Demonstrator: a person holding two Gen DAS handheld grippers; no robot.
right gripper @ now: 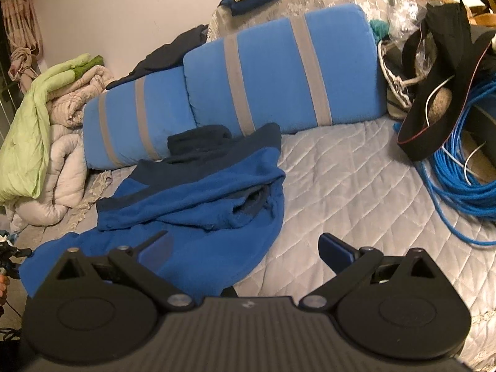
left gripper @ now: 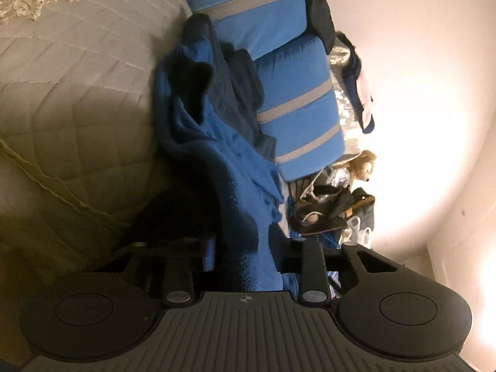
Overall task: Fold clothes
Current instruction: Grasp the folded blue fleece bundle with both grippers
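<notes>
Blue fleece point(left gripper: 248, 248) in left gripper point(left gripper: 245, 251) — pinched edge hidden, shadowed.

Left claw point(left gripper: 245, 248): matte black body with a ribbed grey-black top plate bearing a small round crosshair mark. Two large round black discs flank the plate. Black link arms pivot on silver-capped pins.

Right claw point(right gripper: 245, 248): same black ribbed plate, discs and silver pins, with triangular cut-outs in the outer links. Fingers point(right gripper: 336, 249) carry dark blue pads.

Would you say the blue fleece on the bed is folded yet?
Not folded: the blue fleece lies rumpled and bunched on the quilted bed.
</notes>
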